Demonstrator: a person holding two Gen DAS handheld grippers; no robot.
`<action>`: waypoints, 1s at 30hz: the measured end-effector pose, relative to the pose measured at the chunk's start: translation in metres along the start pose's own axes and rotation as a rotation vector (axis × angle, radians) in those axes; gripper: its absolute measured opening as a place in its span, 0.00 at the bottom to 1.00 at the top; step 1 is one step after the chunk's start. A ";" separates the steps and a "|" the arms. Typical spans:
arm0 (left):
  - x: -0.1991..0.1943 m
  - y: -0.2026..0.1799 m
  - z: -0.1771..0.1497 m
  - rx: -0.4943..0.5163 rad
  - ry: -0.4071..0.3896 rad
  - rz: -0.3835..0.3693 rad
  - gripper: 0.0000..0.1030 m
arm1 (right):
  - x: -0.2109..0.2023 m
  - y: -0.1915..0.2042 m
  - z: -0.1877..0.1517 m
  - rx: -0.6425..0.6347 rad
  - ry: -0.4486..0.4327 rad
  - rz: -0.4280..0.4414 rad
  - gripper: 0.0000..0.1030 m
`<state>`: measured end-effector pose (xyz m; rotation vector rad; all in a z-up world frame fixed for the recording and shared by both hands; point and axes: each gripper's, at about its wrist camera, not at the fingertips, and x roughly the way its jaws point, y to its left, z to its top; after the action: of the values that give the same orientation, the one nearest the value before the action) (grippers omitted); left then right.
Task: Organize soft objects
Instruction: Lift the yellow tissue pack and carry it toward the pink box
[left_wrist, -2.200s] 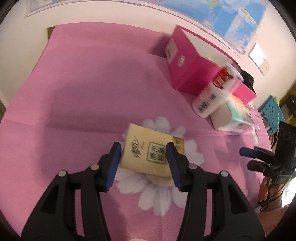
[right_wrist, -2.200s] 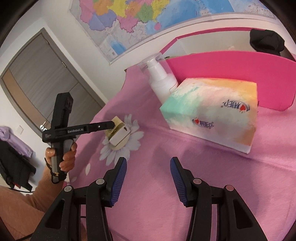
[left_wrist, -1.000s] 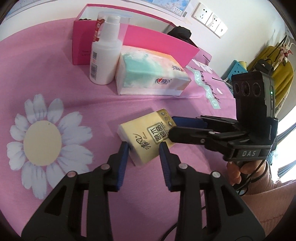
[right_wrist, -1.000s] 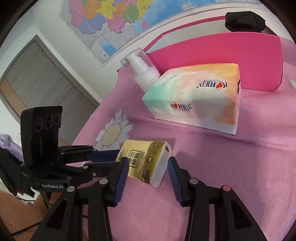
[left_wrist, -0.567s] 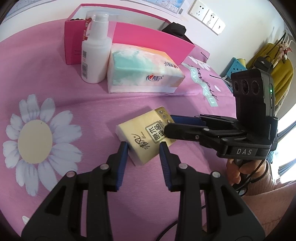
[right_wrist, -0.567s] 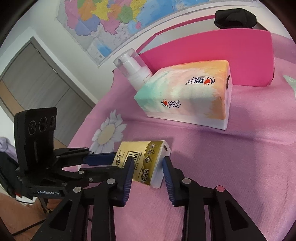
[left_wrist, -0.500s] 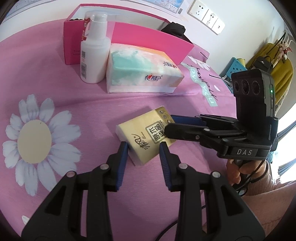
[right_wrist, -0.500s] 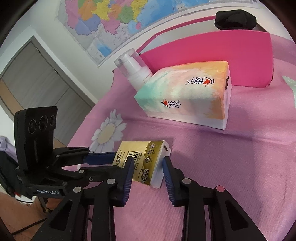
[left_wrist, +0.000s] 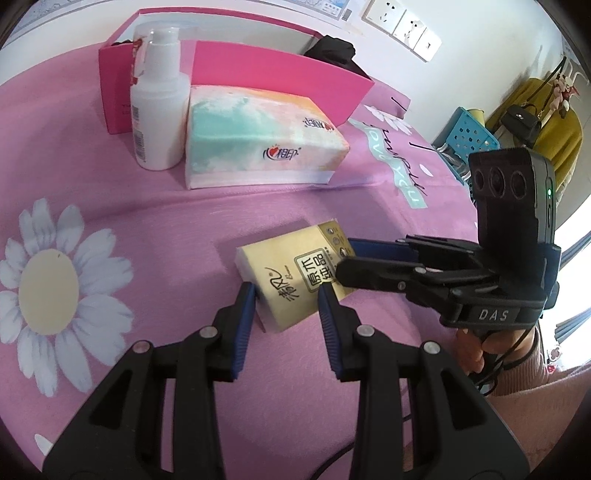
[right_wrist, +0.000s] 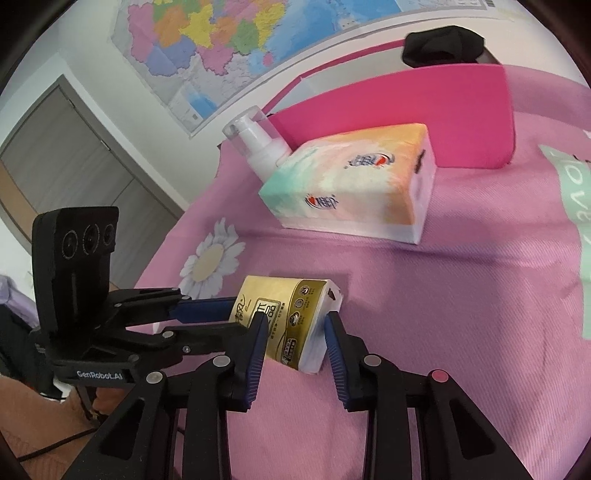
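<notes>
A small gold tissue pack (left_wrist: 291, 277) is held just above the pink cloth between both grippers; it also shows in the right wrist view (right_wrist: 291, 321). My left gripper (left_wrist: 286, 295) is shut on its near end. My right gripper (right_wrist: 295, 323) is shut on its other end and comes in from the right in the left wrist view (left_wrist: 347, 258). A larger pastel tissue pack (left_wrist: 258, 136) lies behind, in front of a pink open box (left_wrist: 280, 74); in the right wrist view the pack (right_wrist: 354, 184) lies against that box (right_wrist: 443, 110).
A white pump bottle (left_wrist: 159, 107) stands left of the pastel pack. A black cloth (right_wrist: 443, 44) sits at the box's far rim. The pink cloth carries a daisy print (left_wrist: 48, 284). A blue basket (left_wrist: 469, 129) stands past the bed's right edge.
The left gripper carried the gold pack from the daisy print to the right. The right gripper closed on its other end. In the last half second both barely moved.
</notes>
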<state>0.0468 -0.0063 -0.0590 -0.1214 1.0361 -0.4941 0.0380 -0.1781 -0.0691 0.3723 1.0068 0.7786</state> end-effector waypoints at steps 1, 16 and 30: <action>0.000 0.000 0.001 0.000 -0.002 0.000 0.36 | 0.000 -0.002 -0.001 0.004 0.001 0.000 0.31; 0.001 -0.007 0.007 0.011 -0.004 0.002 0.35 | -0.002 -0.008 -0.003 0.037 -0.016 0.002 0.33; -0.010 -0.015 0.012 0.030 -0.039 0.008 0.35 | -0.012 -0.001 0.002 0.008 -0.047 -0.008 0.33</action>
<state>0.0480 -0.0167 -0.0396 -0.1005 0.9902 -0.4981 0.0361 -0.1878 -0.0613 0.3918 0.9669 0.7550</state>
